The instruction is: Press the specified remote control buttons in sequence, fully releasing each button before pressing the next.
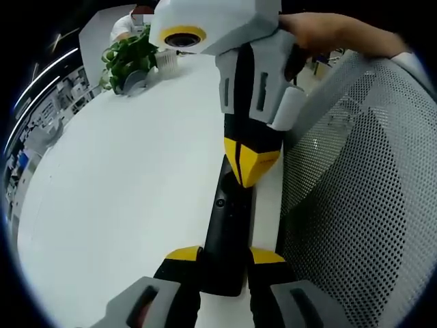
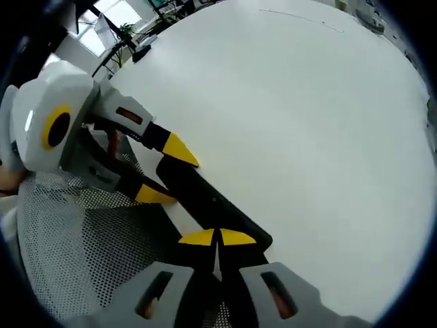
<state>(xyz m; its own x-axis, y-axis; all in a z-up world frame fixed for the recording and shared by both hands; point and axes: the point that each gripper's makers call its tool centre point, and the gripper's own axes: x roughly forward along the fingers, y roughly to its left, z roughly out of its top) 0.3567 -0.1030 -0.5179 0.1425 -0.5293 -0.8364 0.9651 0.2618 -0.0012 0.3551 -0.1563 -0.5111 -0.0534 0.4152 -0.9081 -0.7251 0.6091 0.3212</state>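
A potted plant (image 1: pixel 126 58) is seen at the far left part of the white desk (image 1: pixel 123 191), well apart from the work. At the desk's near edge, next to a grey mesh chair back (image 1: pixel 369 205), a black remote control (image 1: pixel 229 225) is laid flat.

In the left gripper view, the remote's near end is clamped between the yellow tips of the left claw (image 1: pixel 225 258), so that claw is narrowed onto it and used as a steadying hold. The right claw (image 1: pixel 250 166) is brought in from the top, tips pressed together into one point, set on or just over the remote's far half; contact cannot be told. A hand (image 1: pixel 321 31) is seen on its body.

In the right gripper view, the same remote (image 2: pixel 205 198) is seen running diagonally, held at its upper-left end by the left claw (image 2: pixel 167 174), with the right claw (image 2: pixel 218 238) closed tip to tip at the other end, holding nothing.

Progress is judged early or mid-sequence: one press is apparently being made or lined up, buttons are too small to read, and no final state can be confirmed. Release and further presses are judged left. The chair back crowds the right side; the rest of the desk is bare.
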